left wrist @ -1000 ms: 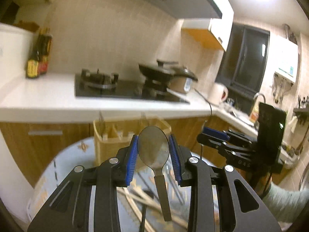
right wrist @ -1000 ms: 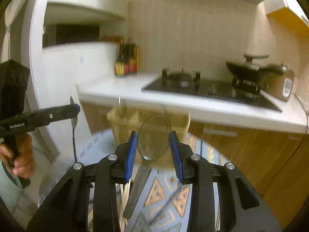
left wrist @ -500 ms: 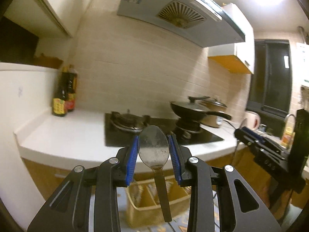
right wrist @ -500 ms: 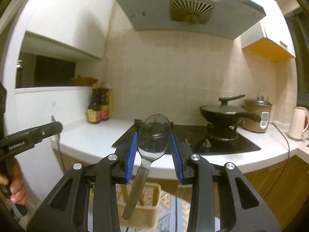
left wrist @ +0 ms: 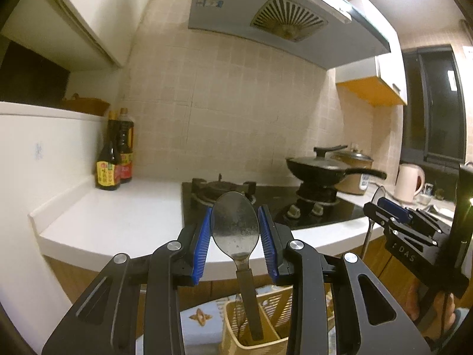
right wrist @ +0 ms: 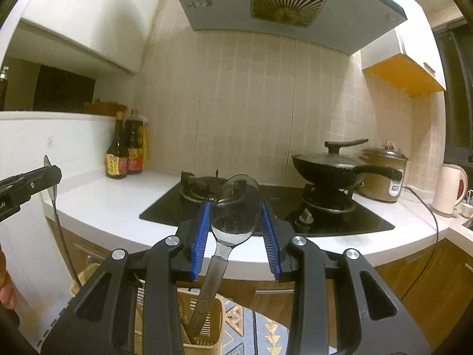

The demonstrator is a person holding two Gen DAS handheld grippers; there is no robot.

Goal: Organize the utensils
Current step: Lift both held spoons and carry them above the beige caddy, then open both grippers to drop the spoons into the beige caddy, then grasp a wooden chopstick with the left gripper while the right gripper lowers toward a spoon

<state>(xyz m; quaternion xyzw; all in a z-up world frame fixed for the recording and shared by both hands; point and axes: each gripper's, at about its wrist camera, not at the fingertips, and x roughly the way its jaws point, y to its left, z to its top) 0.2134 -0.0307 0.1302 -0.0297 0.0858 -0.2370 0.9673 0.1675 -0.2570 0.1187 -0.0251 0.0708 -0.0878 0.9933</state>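
My left gripper (left wrist: 235,227) is shut on the bowl of a steel spoon (left wrist: 235,224), held upright with its handle hanging down over a yellow slotted utensil basket (left wrist: 236,328). My right gripper (right wrist: 235,226) is shut on the bowl of a second steel spoon (right wrist: 235,210), its handle slanting down left above the same basket (right wrist: 207,325). The right gripper with its spoon also shows at the right of the left wrist view (left wrist: 393,213). The left gripper shows at the left edge of the right wrist view (right wrist: 44,174).
A white counter (left wrist: 118,213) holds a black gas hob (left wrist: 266,198), a lidded black wok (left wrist: 322,165), a rice cooker (right wrist: 384,174), a kettle (left wrist: 409,182) and dark sauce bottles (left wrist: 116,153). A patterned cloth (right wrist: 260,325) lies under the basket. A range hood (right wrist: 283,3) hangs above.
Both grippers have tilted upward with their spoons, so the counter and range hood fill the views and the basket has dropped to the bottom edge. Both grips are unchanged.
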